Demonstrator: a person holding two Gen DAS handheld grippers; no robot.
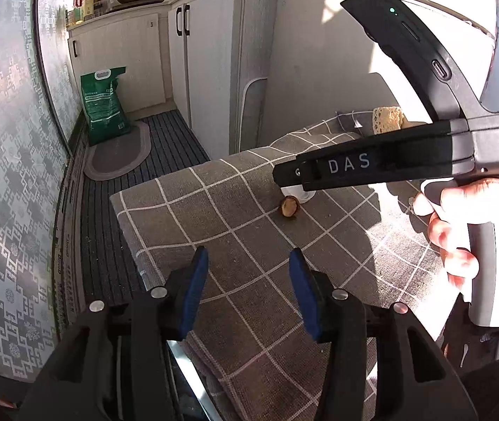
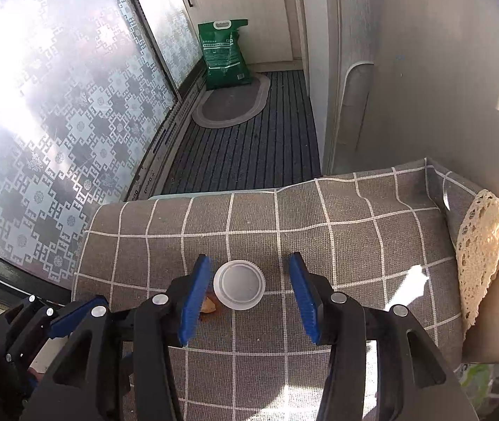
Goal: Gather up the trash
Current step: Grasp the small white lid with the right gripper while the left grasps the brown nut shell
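A white plastic bottle cap [image 2: 239, 284] lies on the grey checked tablecloth [image 2: 354, 231]. A small brown nutshell-like scrap [image 2: 209, 304] lies just left of it, partly behind the left finger. My right gripper [image 2: 249, 291] is open, low over the cloth, its blue pads on either side of the cap and apart from it. In the left wrist view the right gripper's black body [image 1: 372, 168] hangs over the cap [image 1: 300, 193], mostly hiding it; the brown scrap [image 1: 288, 207] shows beside it. My left gripper [image 1: 249, 294] is open and empty, above the cloth's near part.
A cream lace cloth [image 2: 484, 245] lies at the table's right edge. A green bag [image 2: 225, 52] stands on an oval mat [image 2: 232, 101] on the striped floor. White cabinets [image 1: 207, 70] and a patterned glass door [image 2: 56, 122] line the narrow room.
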